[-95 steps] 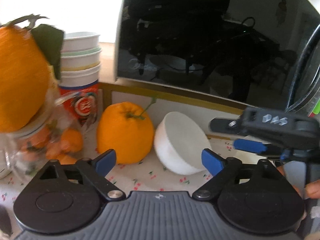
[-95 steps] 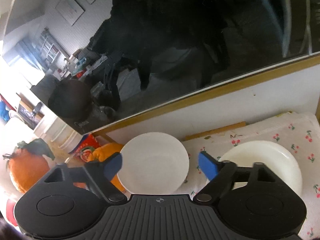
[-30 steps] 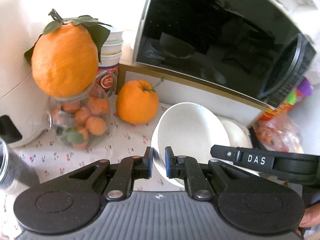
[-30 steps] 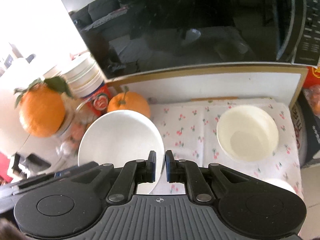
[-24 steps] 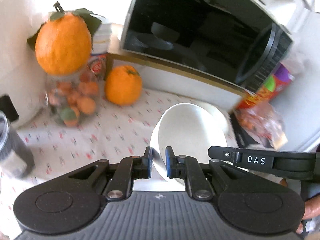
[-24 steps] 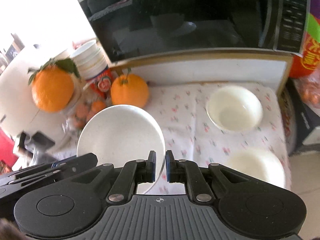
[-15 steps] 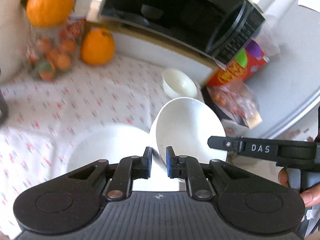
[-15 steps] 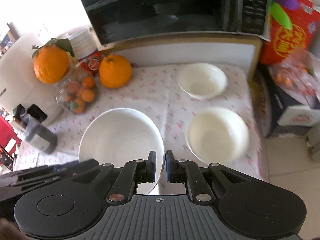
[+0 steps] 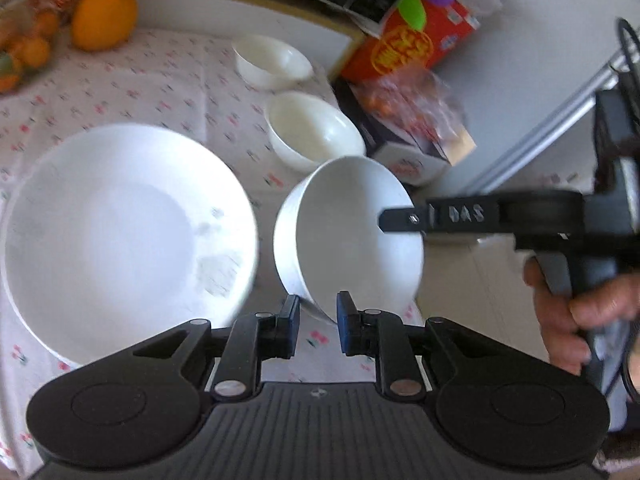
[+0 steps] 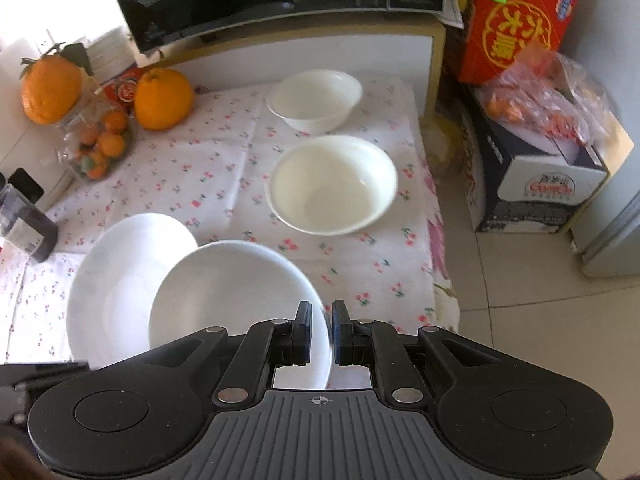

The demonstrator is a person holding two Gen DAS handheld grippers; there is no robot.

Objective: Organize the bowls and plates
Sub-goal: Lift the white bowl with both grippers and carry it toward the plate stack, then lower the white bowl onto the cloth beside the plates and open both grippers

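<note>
- The wide white shallow plate (image 9: 120, 216) lay flat at the left of the surface (image 10: 224, 168), which was covered in a cherry-print cloth; nothing was stacked in it.
- The left claw (image 9: 318, 330) stood with its blue pads slightly apart, the lower rim of the white carried bowl (image 9: 352, 232) just between them but, by the look of it, no longer pinched.
- The right claw (image 10: 322, 334) was clamped on that bowl's rim, holding it tilted just beside and partly over the plate.
- Farther right, a cream medium bowl (image 10: 332, 184) and a cream smaller bowl (image 10: 316, 94) sat apart on the cloth, unstacked.
- Judged from this, the sorting was at an early stage: one bowl was in transit, nothing yet nested, and both cream bowls were still to be gathered.
</note>
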